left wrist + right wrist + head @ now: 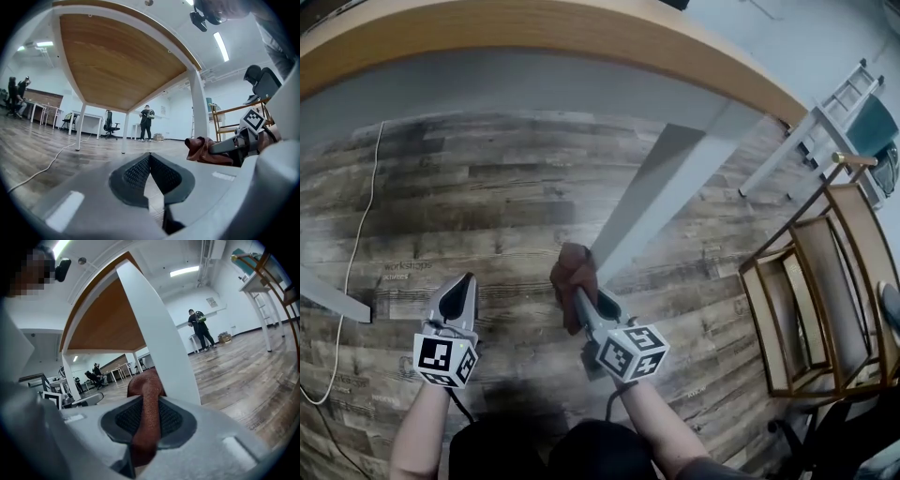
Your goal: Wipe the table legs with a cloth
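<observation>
A reddish-brown cloth (573,277) is pinched in my right gripper (581,292), whose jaws are shut on it. In the right gripper view the cloth (146,401) bunches right against the white table leg (159,338). From the head view that leg (661,197) slants from the wooden tabletop (534,28) down to the floor by the cloth. My left gripper (459,293) hangs to the left, apart from the leg, its jaws closed on nothing. The left gripper view shows the cloth (204,149) and the leg (198,108) at right.
A wooden shelf unit (820,291) stands at the right, with a white stepladder (825,117) beyond it. A white cable (356,244) trails over the wood floor at left. Another white leg (333,300) lies at far left. A person (147,123) stands far off.
</observation>
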Demonstrator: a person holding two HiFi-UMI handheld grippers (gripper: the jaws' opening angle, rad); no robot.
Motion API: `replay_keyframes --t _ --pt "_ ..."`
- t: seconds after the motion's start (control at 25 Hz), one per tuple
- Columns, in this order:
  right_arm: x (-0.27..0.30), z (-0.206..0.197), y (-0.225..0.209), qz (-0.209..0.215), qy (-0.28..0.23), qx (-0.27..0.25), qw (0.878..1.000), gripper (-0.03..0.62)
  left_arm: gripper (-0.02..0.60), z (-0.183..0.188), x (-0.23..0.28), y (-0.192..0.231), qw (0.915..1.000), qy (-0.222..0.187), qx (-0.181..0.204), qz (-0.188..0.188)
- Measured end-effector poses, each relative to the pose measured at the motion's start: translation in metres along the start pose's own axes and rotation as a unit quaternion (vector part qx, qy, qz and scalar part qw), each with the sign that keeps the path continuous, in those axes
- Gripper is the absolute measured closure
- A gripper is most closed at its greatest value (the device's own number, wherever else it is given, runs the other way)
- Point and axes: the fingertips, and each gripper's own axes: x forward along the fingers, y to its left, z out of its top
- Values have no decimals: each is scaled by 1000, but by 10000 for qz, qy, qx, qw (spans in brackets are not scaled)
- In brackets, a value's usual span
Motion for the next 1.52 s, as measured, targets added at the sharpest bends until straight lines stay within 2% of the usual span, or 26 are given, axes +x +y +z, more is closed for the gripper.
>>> replay_keyframes --t 0.24,0.4,0.68,0.92,1.08,1.28,1.4,1.52 --pt "9 -56 -24 -247 441 199 9985 531 561 -52 1 7 9987 480 -96 142" --pt "20 -101 -43 -429 944 252 9943 531 561 -78 -1 7 9973 704 -184 120" --pt "35 -173 -70 -788 1695 472 9812 531 561 -105 -8 5 9953 935 -240 6" --pt "40 -217 -84 -967 2323 796 9646 531 561 -115 -10 1 9944 1043 -141 -112" --pt "37 -205 -67 -654 2315 371 9699 531 561 -105 -7 3 9951 952 69 -260" --pt "6 -153 -22 143 2240 -937 9700 531 561 -47 6 18 9951 744 477 -442" --pt "-20 -100 -4 395 1721 -1303 9756 531 561 -9 7 -2 9926 692 697 -714" --pt "-38 -40 8 543 1043 -1242 9853 531 561 30 14 -35 9918 603 555 -980"
